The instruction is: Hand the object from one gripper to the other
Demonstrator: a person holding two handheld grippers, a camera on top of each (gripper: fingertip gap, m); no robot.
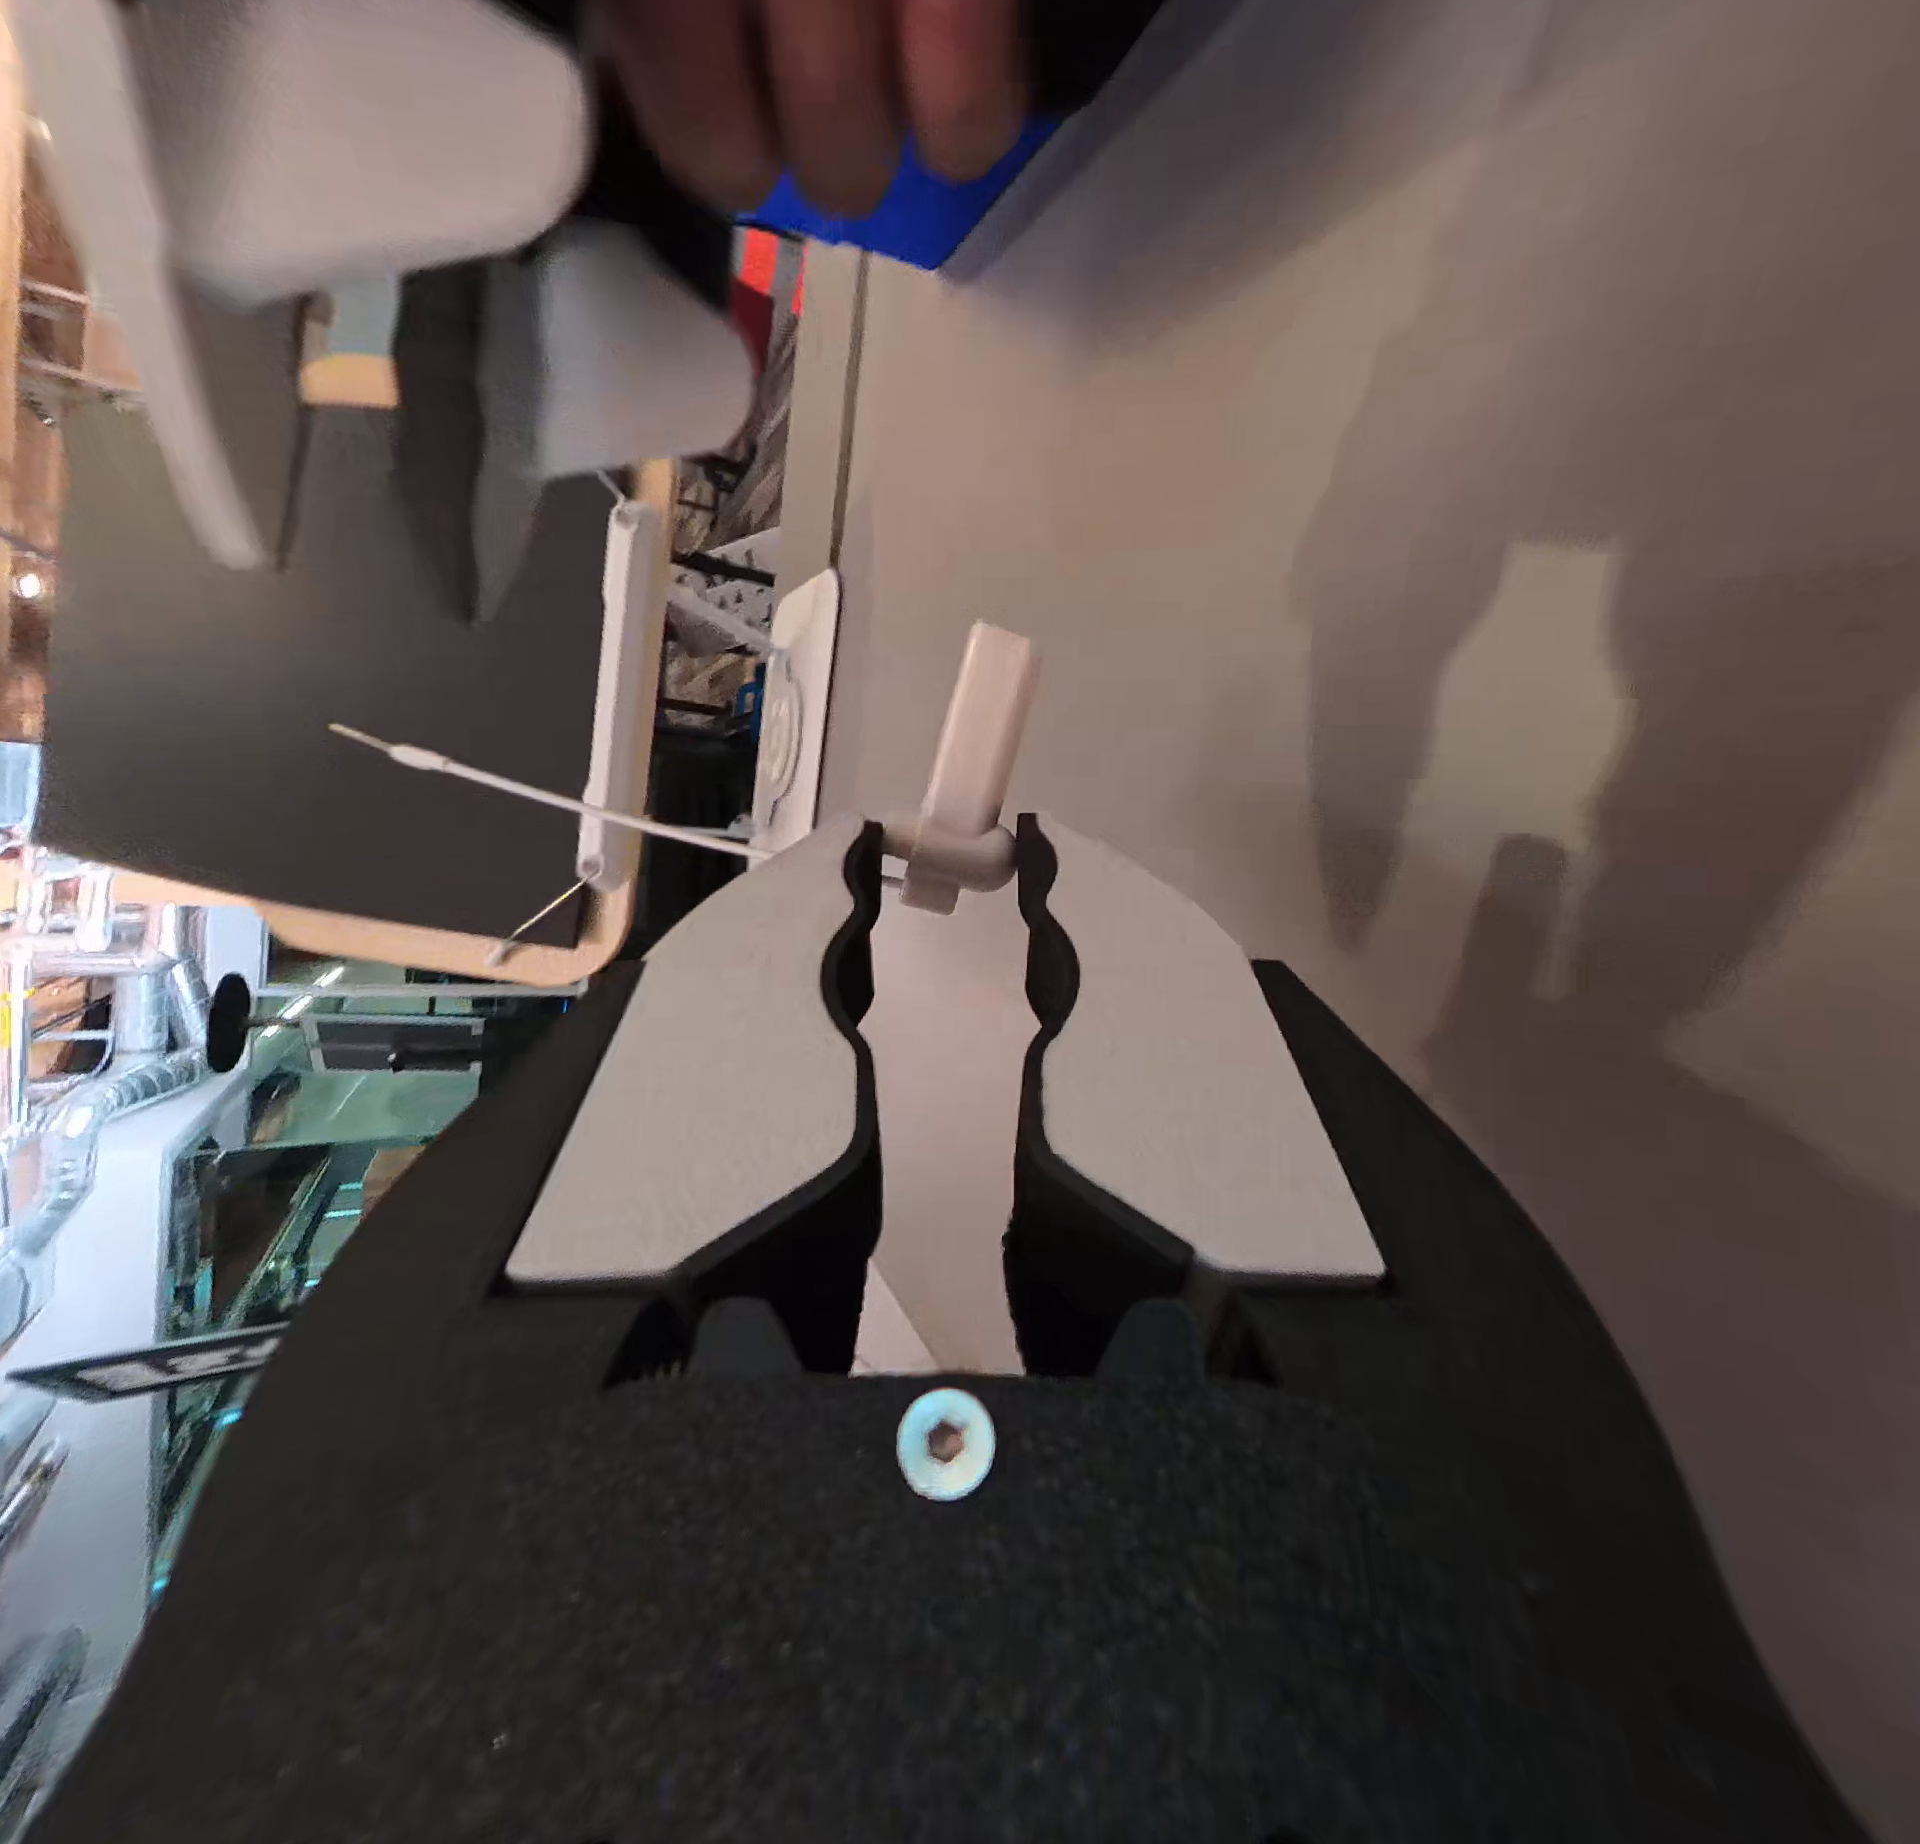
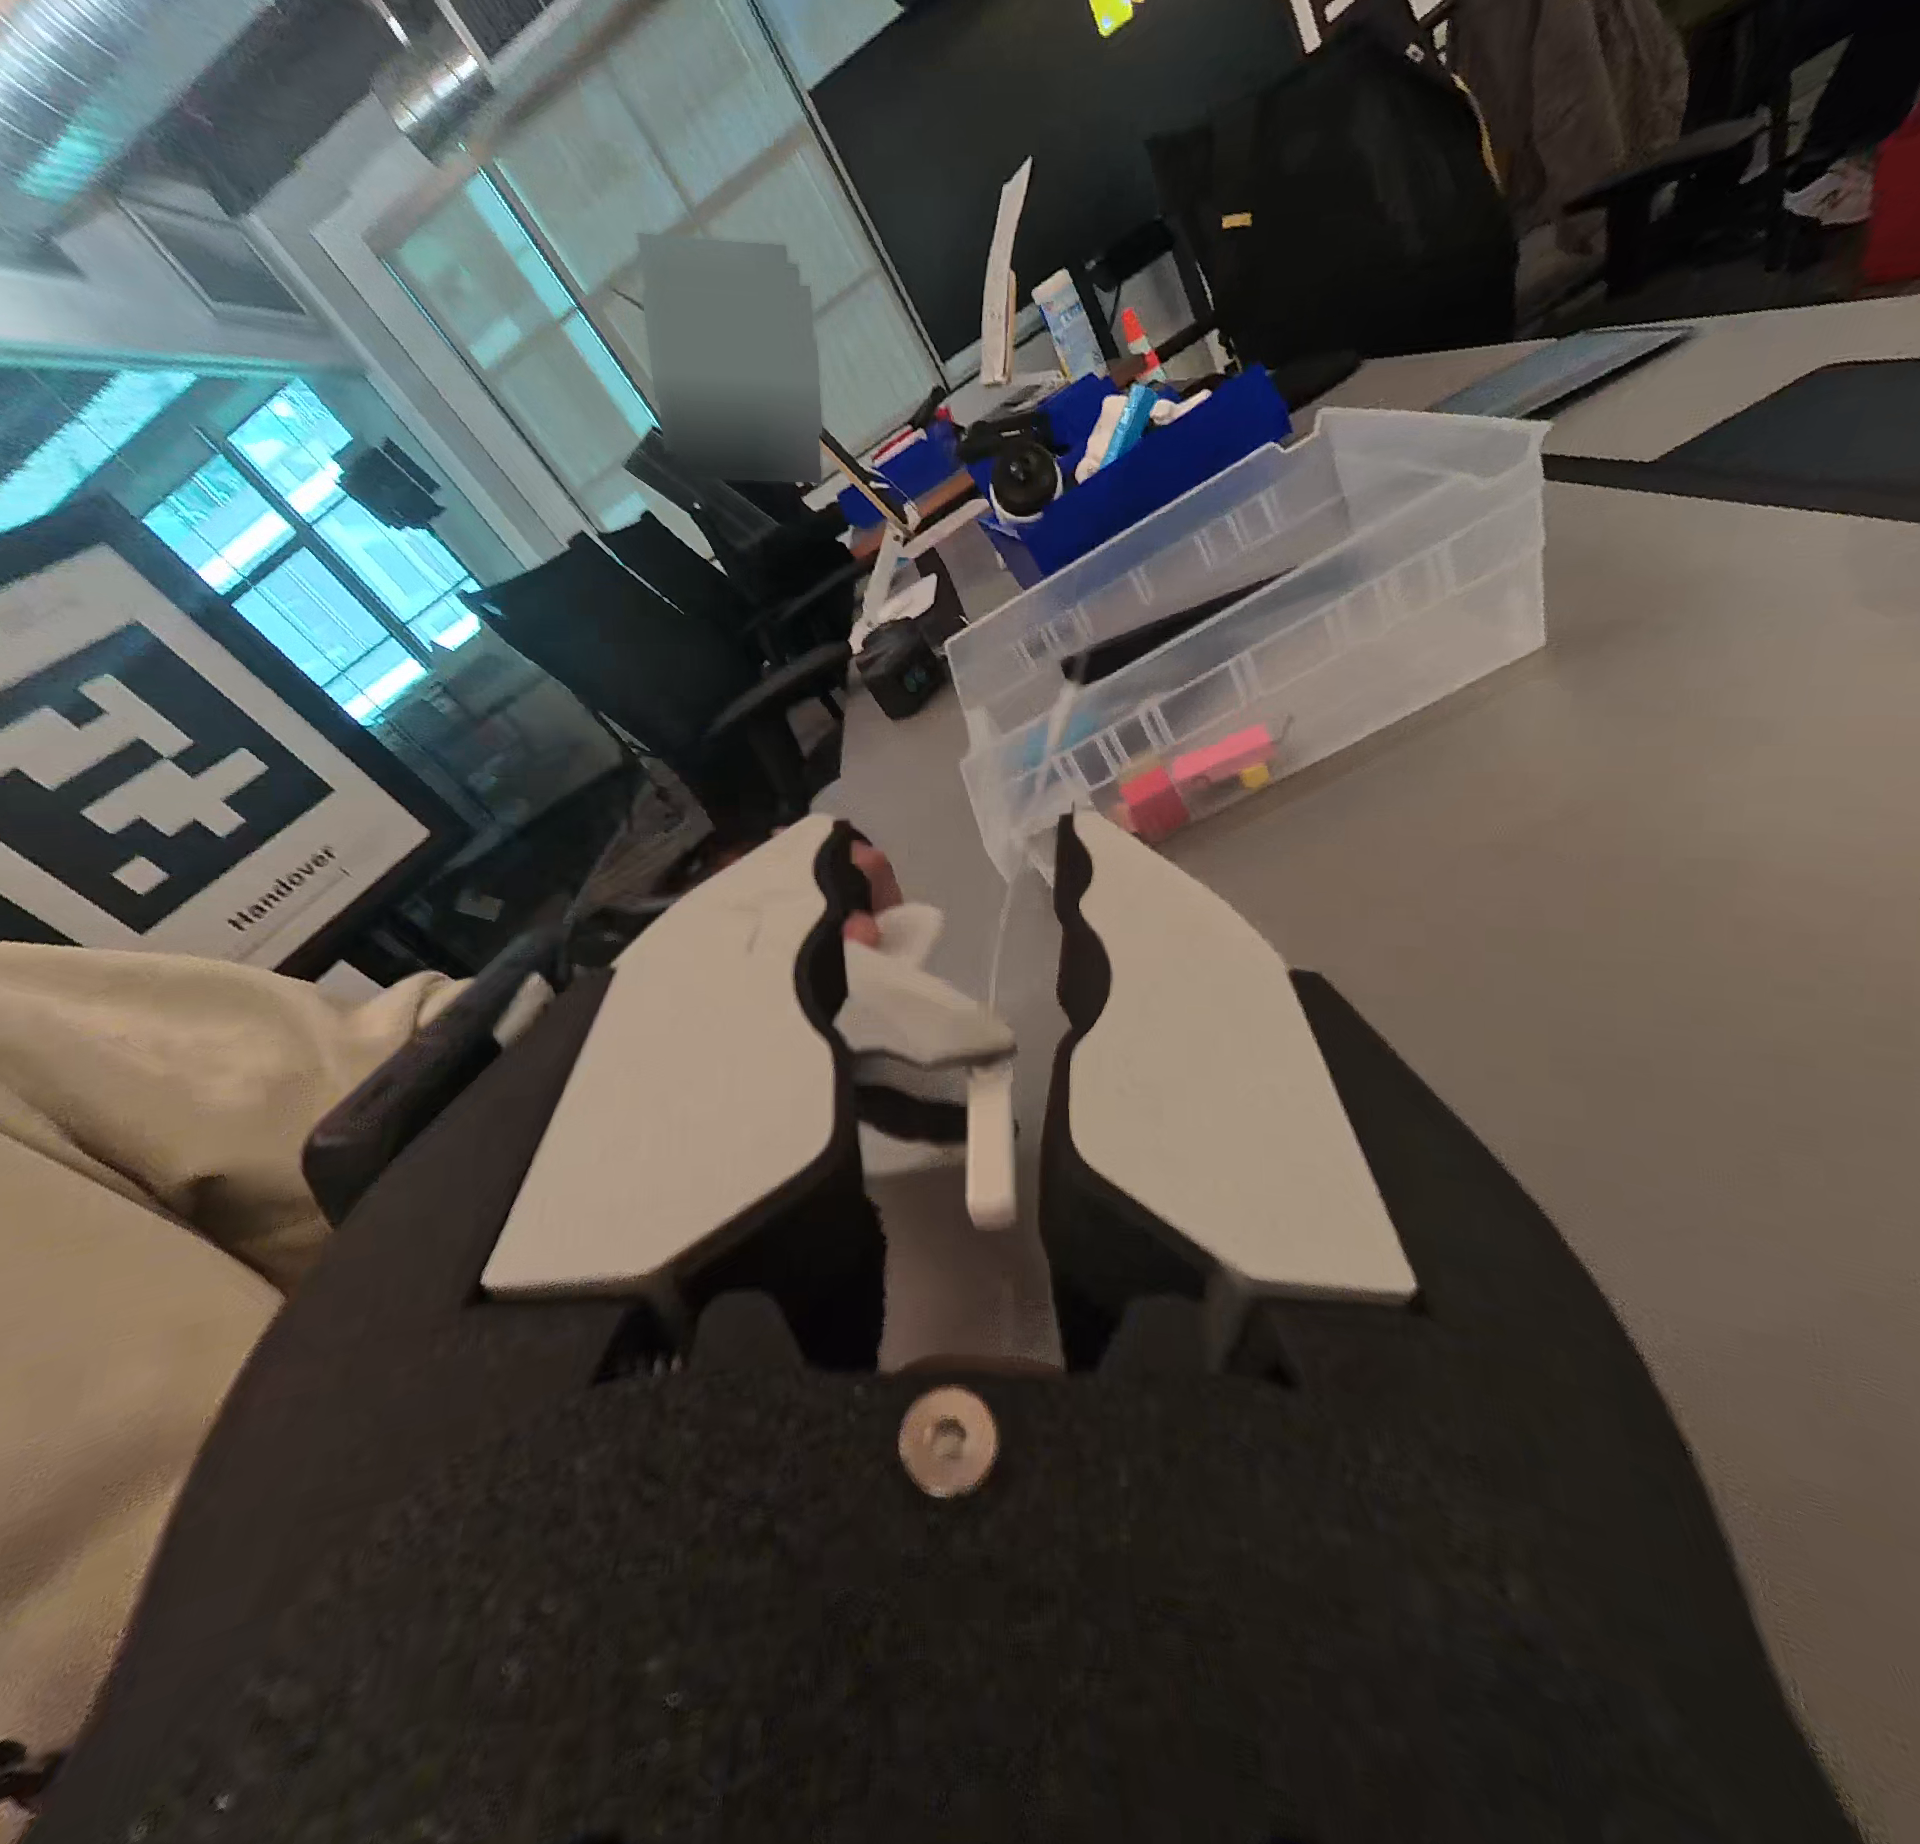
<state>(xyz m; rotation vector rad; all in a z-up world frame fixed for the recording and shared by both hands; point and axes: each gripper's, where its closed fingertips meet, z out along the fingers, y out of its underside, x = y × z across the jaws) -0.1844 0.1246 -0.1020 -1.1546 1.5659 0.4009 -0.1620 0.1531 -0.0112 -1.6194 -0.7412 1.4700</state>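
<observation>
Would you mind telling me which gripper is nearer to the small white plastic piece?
Left. The left gripper is shut on the piece at its fingertips; the right gripper is open around it, not touching.

Pale grey object (image 1: 971,755); blue bin (image 2: 1143,475); pink, possibly red, blocks (image 2: 1195,771).

Even indoor light; your surface (image 1: 1351,444) carries soft dark shadows at right. Windows (image 2: 343,547) glow teal, slightly blown out. The other tool (image 1: 343,132) smears with motion blur up close. Wide-angle bending at every edge; backgrounds soft.
</observation>
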